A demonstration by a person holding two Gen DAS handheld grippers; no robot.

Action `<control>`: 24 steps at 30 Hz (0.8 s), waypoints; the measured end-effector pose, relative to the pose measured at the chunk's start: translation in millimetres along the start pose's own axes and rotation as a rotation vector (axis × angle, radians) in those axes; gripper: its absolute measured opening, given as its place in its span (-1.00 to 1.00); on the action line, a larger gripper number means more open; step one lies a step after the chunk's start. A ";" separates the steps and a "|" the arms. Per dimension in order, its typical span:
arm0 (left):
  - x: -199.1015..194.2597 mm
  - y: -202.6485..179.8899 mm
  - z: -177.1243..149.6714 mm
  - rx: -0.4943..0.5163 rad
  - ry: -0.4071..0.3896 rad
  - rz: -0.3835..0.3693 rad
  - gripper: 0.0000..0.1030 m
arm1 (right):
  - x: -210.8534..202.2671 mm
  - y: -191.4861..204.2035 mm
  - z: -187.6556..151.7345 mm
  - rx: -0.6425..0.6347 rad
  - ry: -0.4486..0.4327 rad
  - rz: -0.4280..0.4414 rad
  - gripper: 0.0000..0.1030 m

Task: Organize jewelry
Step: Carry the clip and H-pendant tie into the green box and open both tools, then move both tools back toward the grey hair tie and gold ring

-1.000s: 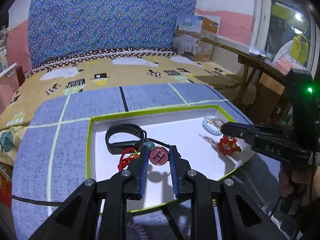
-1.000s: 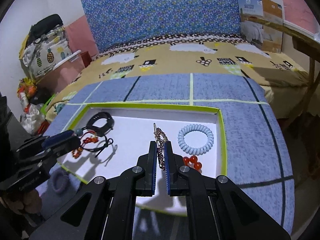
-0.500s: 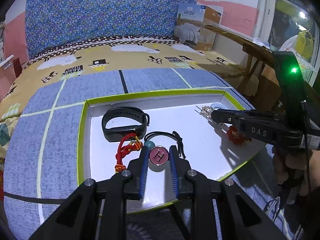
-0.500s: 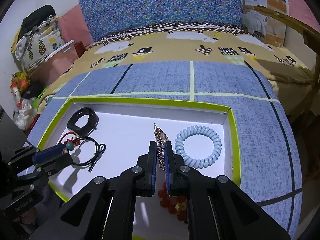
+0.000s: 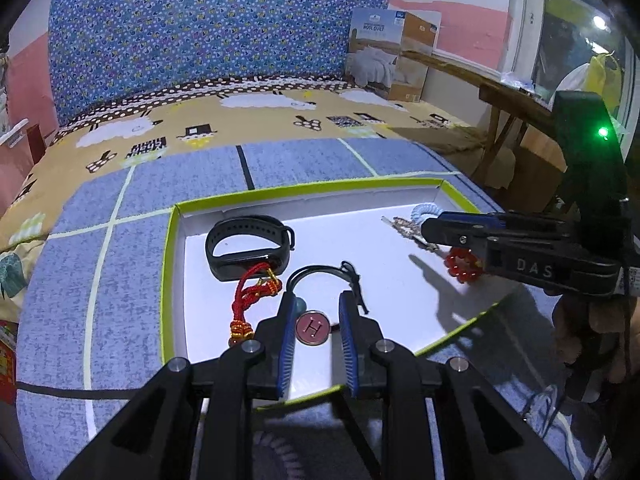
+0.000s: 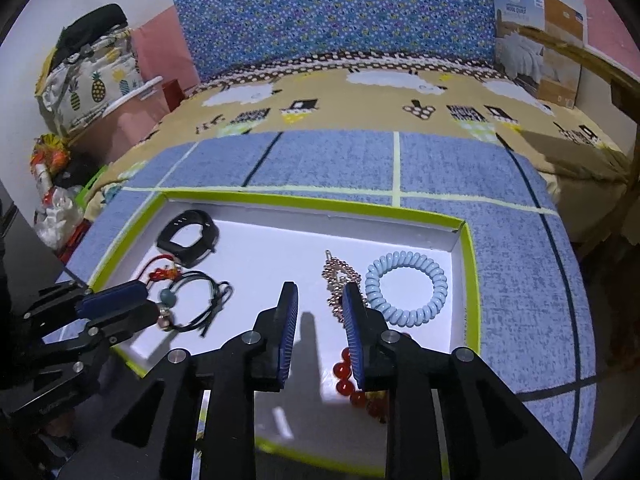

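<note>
Inside the green-rimmed tray (image 6: pixel 472 280), the right gripper (image 6: pixel 320 320) is hovering spread beside the released hair clip (image 6: pixel 340 280), while the left gripper (image 5: pixel 316 328) is loosely bracketing the H pendant (image 5: pixel 313 328), risking dragging its tangled black cord (image 5: pixel 320 276).

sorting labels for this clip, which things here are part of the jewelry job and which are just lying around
Part of the job:
tray
black band
red tassel charm
H pendant cord
beaded hair clip
blue coil hair tie
red bead bracelet

Lying about:
quilt box
pineapple bag
bedspread
</note>
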State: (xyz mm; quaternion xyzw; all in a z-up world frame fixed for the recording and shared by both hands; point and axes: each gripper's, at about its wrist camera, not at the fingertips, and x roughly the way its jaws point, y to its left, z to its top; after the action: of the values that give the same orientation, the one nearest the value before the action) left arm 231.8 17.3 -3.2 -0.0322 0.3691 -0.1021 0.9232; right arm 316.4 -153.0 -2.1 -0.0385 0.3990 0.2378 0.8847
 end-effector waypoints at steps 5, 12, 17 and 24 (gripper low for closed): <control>-20.2 -2.6 -2.8 -0.003 -0.033 -0.008 -0.50 | -28.3 1.6 -9.9 0.012 -0.044 0.009 -0.54; -54.9 -6.4 -16.6 -0.010 -0.083 -0.013 -0.50 | -71.6 10.2 -37.1 0.013 -0.092 0.017 -0.54; -82.4 -15.7 -31.9 0.007 -0.118 -0.006 -0.50 | -98.1 18.4 -59.9 0.005 -0.119 0.018 -0.54; -114.6 -25.1 -55.4 0.028 -0.147 0.012 -0.50 | -131.1 28.8 -89.9 0.003 -0.152 0.018 -0.54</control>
State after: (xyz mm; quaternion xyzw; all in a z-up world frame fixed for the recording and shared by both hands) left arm 108.6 17.9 37.3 -0.0244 0.2990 -0.0989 0.9488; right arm 167.0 -201.8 35.4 -0.0154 0.3316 0.2471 0.9104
